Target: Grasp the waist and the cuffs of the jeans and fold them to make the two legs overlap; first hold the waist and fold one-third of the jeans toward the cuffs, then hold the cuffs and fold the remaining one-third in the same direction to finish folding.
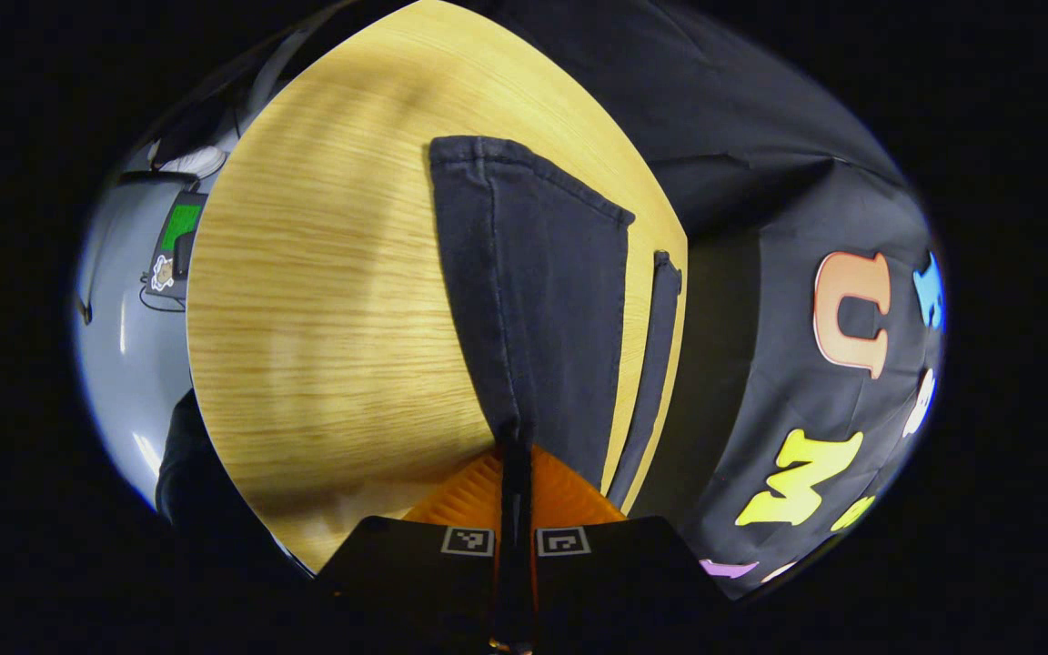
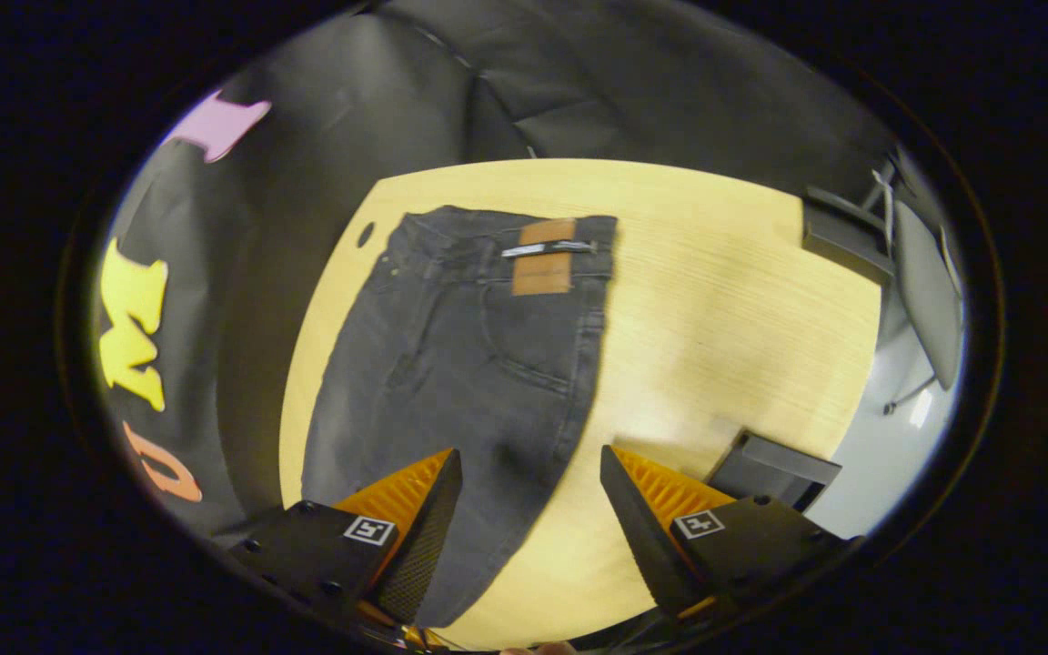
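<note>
Dark jeans [image 2: 460,364] lie flat on the wooden table [image 2: 724,300], with the waist and its brown patch [image 2: 544,257] at the far end. My right gripper [image 2: 529,482] hovers open over the lower thigh part, fingers spread on either side of the cloth's right edge and touching nothing. In the left gripper view a jeans leg [image 1: 542,309] runs away from me to its hemmed cuff [image 1: 524,164]. My left gripper [image 1: 515,473] is shut on the near end of that leg, a ridge of cloth pinched between both fingers. The second leg [image 1: 656,364] lies along the table's right edge.
The booth's black cloth wall [image 1: 779,227] stands close to the table on the jeans' side. A grey chair [image 2: 924,282] and a dark boxy object [image 2: 774,468] sit off the table's other edge. A device with a green screen [image 1: 180,227] rests on the grey floor.
</note>
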The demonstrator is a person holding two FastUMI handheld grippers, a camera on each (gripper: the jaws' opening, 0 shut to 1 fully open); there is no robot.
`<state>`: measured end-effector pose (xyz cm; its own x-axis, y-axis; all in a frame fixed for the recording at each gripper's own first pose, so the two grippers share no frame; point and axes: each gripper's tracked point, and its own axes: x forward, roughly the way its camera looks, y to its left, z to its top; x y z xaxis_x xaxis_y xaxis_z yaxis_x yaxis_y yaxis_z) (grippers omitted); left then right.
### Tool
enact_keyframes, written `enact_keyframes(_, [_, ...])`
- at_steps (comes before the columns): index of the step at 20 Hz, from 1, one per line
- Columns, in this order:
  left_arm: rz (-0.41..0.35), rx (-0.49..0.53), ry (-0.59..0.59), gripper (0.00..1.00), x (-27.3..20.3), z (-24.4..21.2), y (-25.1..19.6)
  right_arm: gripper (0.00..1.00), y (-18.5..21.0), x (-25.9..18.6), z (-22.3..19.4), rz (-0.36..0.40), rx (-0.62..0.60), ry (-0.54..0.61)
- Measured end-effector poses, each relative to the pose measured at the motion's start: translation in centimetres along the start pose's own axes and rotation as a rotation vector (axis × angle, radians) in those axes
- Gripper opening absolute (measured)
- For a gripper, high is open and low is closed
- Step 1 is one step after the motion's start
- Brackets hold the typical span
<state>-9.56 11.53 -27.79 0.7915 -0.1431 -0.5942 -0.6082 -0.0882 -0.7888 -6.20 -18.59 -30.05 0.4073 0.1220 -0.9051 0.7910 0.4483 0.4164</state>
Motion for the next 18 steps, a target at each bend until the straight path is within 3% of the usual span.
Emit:
enact_keyframes(1, [0.002,-0.003,0.002,0.04,0.0,-0.1,0.1,0.87,0.2,0.3,0.2,0.003,-0.014,-0.009])
enact_keyframes(2, [0.005,-0.002,0.005,0.03,0.0,-0.1,0.3,0.95,0.6,0.6,0.7,0.008,-0.035,-0.017])
enact_keyframes(6, [0.012,-0.017,0.011,0.04,0.0,0.0,0.2,0.91,1.2,2.1,1.5,-0.007,-0.061,-0.024])
enact_keyframes(7, [0.008,-0.028,0.01,0.03,0.0,-0.1,0.1,0.72,0.9,2.3,1.2,-0.017,-0.067,-0.017])
enact_keyframes(9, [-0.004,-0.047,0.006,0.04,0.0,0.0,0.1,0.55,0.4,2.6,1.4,-0.017,-0.079,-0.021])
enact_keyframes(12, [-0.002,-0.032,0.013,0.04,0.1,0.0,0.2,0.07,-0.2,2.9,1.7,0.015,-0.002,-0.006])
enact_keyframes(14, [0.005,-0.013,0.02,0.04,0.1,0.0,0.2,0.1,-0.4,3.3,1.6,0.025,0.007,-0.009])
enact_keyframes(15, [0.011,-0.005,0.024,0.04,0.2,0.0,0.1,0.01,-0.2,2.9,1.7,0.023,0.0,-0.008])
enact_keyframes(18, [0.006,0.005,0.028,0.03,0.0,0.1,-1.0,0.01,0.6,2.1,2.0,0.044,-0.019,-0.026])
